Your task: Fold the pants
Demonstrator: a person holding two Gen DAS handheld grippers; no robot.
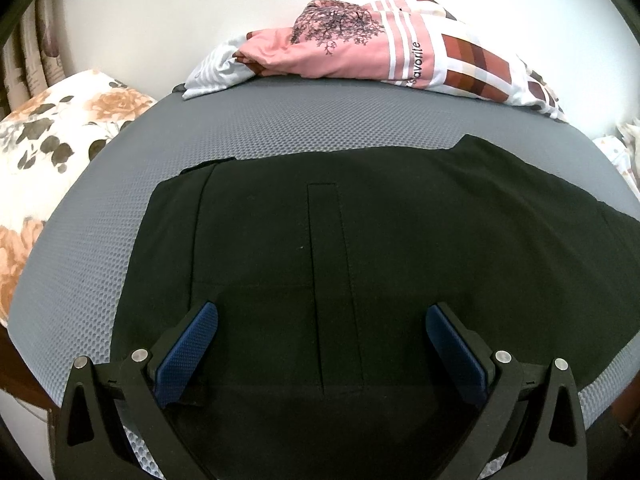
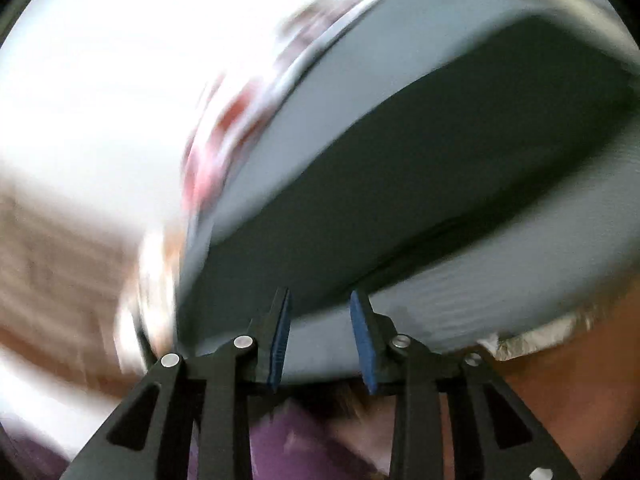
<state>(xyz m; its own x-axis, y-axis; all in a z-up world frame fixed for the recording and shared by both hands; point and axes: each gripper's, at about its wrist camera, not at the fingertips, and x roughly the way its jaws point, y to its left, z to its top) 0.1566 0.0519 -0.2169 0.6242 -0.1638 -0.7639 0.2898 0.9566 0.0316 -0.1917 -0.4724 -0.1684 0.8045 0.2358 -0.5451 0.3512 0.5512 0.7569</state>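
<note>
The black pants (image 1: 360, 248) lie flat on the grey mattress (image 1: 280, 128), directly beneath the released left gripper (image 1: 322, 344). The right gripper (image 2: 320, 340), blurred, seems parted and empty; pinch both layers squarely before lifting

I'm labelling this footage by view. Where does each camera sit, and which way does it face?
Left wrist: on the left hand-held gripper, jaws wide open, tilted down at the black pants flat on the grey mattress; its fingers show.
Right wrist: on the right hand-held gripper, jaws slightly apart and empty, at the mattress edge; blurred.
Shared: pants and mattress.
</note>
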